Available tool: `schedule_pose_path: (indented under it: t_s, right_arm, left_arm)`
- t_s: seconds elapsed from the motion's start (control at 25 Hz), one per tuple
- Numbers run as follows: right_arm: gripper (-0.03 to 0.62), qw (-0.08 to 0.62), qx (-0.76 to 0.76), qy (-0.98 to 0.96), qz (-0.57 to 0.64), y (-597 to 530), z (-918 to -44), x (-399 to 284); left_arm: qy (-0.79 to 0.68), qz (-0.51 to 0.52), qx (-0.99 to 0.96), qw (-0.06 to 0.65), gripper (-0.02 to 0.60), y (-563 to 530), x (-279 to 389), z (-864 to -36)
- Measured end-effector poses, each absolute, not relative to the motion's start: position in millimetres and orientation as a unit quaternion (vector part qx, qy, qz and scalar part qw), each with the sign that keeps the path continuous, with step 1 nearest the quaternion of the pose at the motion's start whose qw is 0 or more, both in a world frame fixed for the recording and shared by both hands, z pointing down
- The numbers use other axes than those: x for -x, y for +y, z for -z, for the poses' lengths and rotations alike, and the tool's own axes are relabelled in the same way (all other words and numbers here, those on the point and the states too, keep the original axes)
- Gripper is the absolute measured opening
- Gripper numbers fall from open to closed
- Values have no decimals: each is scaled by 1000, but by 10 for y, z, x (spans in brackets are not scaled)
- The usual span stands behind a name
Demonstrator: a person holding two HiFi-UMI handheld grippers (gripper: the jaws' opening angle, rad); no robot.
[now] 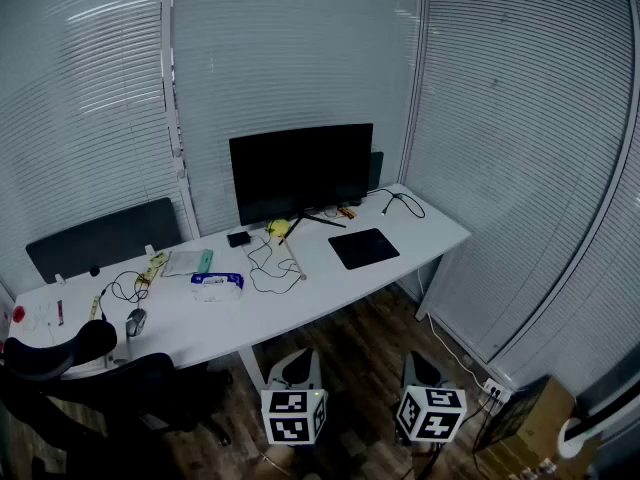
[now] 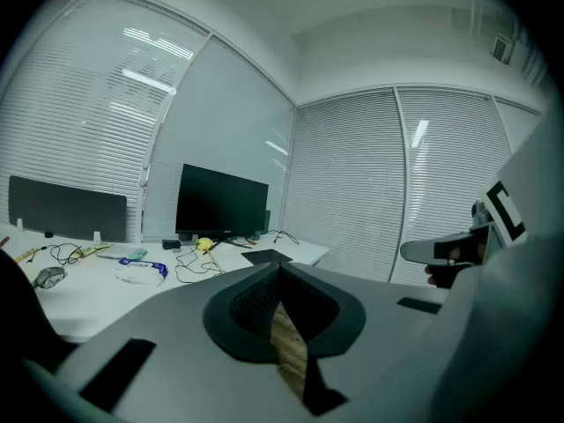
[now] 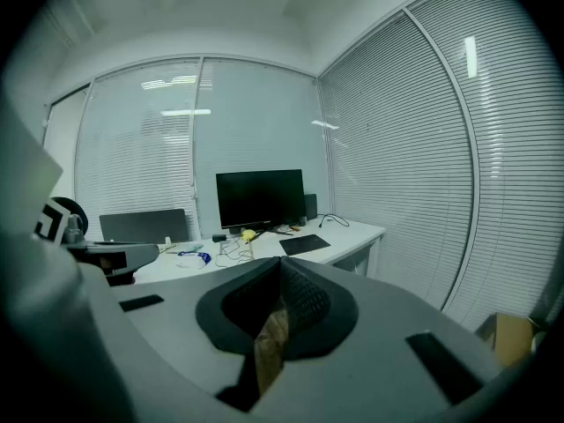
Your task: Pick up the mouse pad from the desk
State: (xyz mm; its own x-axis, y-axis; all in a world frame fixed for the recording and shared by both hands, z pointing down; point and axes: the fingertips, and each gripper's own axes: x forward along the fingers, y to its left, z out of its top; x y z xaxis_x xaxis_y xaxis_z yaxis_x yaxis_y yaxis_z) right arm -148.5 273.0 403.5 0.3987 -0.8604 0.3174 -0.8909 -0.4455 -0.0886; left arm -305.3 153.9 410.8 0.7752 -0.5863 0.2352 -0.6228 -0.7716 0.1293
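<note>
Well ahead of both claws, roughly on the line between them, the mouse pad (image 1: pixel 363 248) lies flat on the right part of the table (image 1: pixel 420 230), a little back from the front edge on the claws' side and just this side of the monitor (image 1: pixel 300 173). A loose cable (image 1: pixel 405 204) sits beyond it, apart from it. Left claw (image 1: pixel 297 364) is closed tip to tip with nothing in it, and right claw (image 1: pixel 425 368) reads the same: tips together, empty. Both hang over the floor, well short of the table. Pad looks like a thin dark sheet with no raised lip, so I'd expect it to be very light, floppy rather than stiff, not fragile, and probably with a grippy underside that clings to the tabletop. Main problem as I see it is getting a jaw under something that sits flush. Best bet is the corner or edge nearest the claws: open up, come in low, and either peel that corner or drag the pad until it overhangs the front edge, then pinch the overhang. Expect it to sag once lifted, so take a deep bite instead of a fingertip nip. Nothing sits on the pad.
</note>
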Motion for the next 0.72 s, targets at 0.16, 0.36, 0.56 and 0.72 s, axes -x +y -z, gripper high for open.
schedule_pose_path:
  t_s: [0.16,0.36,0.56,0.72]
  right_arm:
    - [32,51,-834,-525,-163,2730,-4058,1500]
    - [32,48,-837,-520,-162,2691,-4047,1488]
    - [34,29,-841,-513,-168,2635,-4058,1434]
    - [34,33,-847,-501,-175,2670,-4125,1422]
  left_arm:
    - [-322,-93,-937,101,17,1531,3069,-4121]
    - [-317,-94,-938,103,17,1479,3068,-4126]
    - [-305,-96,-942,102,17,1428,3011,-4150]
    - [-289,-100,-947,94,17,1406,2956,-4200]
